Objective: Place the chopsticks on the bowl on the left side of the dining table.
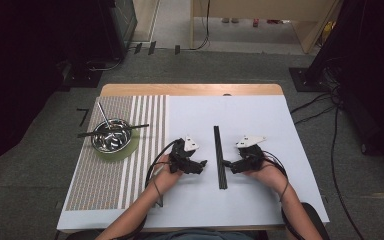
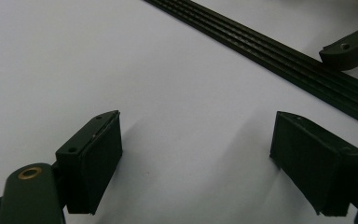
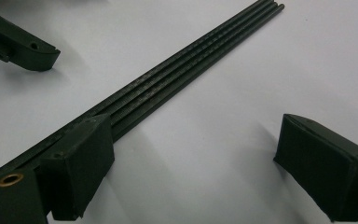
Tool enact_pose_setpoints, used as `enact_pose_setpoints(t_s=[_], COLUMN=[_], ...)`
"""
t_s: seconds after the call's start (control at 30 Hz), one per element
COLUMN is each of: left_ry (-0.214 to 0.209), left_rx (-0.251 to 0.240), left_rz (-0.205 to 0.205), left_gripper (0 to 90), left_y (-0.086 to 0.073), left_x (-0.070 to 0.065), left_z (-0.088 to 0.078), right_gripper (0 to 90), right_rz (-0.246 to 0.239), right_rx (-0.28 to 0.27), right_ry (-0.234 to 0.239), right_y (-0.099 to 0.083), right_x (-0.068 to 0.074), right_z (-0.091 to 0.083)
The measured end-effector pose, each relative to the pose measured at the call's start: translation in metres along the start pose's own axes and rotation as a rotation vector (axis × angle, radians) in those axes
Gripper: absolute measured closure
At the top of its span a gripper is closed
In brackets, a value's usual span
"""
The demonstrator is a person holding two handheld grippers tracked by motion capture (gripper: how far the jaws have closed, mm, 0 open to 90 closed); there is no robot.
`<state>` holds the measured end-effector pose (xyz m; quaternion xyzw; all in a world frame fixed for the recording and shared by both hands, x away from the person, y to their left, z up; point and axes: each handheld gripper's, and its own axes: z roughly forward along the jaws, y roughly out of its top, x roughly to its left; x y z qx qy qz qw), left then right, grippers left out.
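The rods [image 1: 220,156], a bundle of thin black sticks laid side by side, lie flat on the white worktop [image 1: 260,200] near its middle, running from the far side toward the person. Their near end stops well short of the front edge, and their far end is well short of the back edge.

The left claw [image 1: 200,164] sits low over the worktop just left of the rods, jaws apart and empty. In the left gripper view the claw [image 2: 196,163] has bare white surface between its pads [image 2: 95,163], and the rods [image 2: 279,56] cross the upper right corner, clear of both jaws.

The right claw [image 1: 228,164] sits just right of the rods, level with the left one, jaws apart and holding nothing. In the right gripper view the claw [image 3: 193,163] shows one pad [image 3: 81,165] right against the side of the rods [image 3: 186,65]; whether it touches them I cannot tell. The other pad stands well off on bare worktop. The tip of the left claw [image 3: 25,49] shows at the upper left, on the far side of the rods.

Open white surface lies on both sides of the rods and in front of both hands. At the left a striped mat [image 1: 110,185] covers the worktop to its left edge; a steel bowl [image 1: 111,136] with utensils stands on it, well apart from the claws.
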<state>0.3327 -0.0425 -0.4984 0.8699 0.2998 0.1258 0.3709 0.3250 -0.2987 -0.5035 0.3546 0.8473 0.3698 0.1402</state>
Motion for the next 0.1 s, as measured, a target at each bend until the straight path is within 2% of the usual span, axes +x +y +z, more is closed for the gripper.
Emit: enact_pose_setpoints(t_s=[0.1], left_ry=[-0.001], left_rx=[0.0], left_rz=[0.0], left_gripper=[16.6], left_y=[0.0], left_x=[0.0], left_z=[0.0], right_gripper=[10.9], right_rz=[0.0], right_rx=[0.0], right_ry=[0.0], right_y=[0.0], right_x=[0.0], right_z=[0.0])
